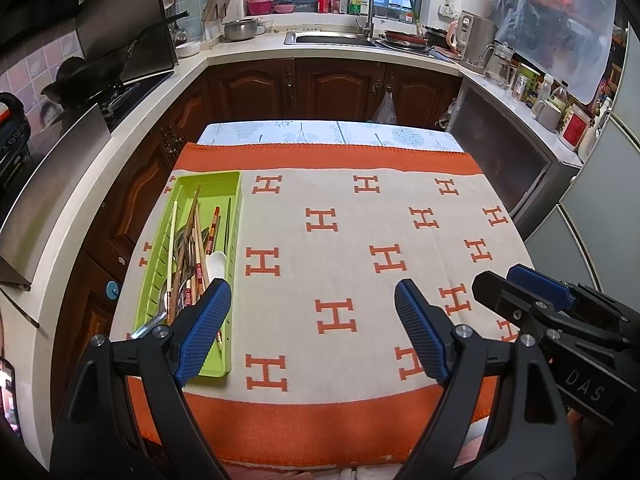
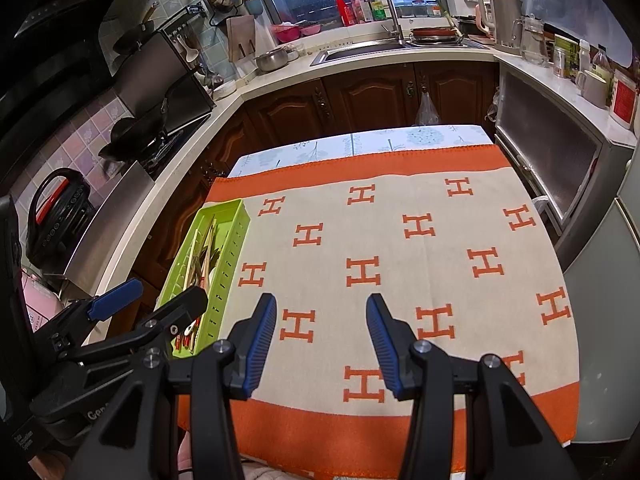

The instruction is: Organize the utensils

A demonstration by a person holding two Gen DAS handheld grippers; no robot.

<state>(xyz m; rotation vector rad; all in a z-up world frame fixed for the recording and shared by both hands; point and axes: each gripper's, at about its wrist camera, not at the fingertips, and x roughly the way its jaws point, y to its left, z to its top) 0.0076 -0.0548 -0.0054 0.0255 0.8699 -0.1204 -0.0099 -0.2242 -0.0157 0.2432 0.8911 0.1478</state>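
- Nearest, the left tongs (image 1: 312,320) are held wide apart over the near edge of the surface (image 1: 360,240), and nothing is held in them.
- Just beside them, the right tongs (image 2: 322,332) are also held apart, and nothing is gripped there either.
- Under both tongs, an orange and cream cloth (image 2: 400,240) with H shapes is spread, and no loose utensil can be seen on it.
- On the left side of the cloth, a long green tray (image 1: 232,208) is set.
- Inside the tray, the utensils (image 1: 192,256) are piled together: chopsticks, metal spoons or forks, and a white spoon (image 1: 218,262).
- The task looks close to done, or the sorting inside the tray has not been started; which one cannot be told from here.
- If sorting is meant next, one piece would need to be picked from the pile by the left tongs, which are nearest the tray.
- The pieces are thin and crossed over each other, so a careful pinch would be needed.
- Farther back, kitchen cupboards (image 1: 336,84), a sink (image 1: 332,38) and a window are seen.
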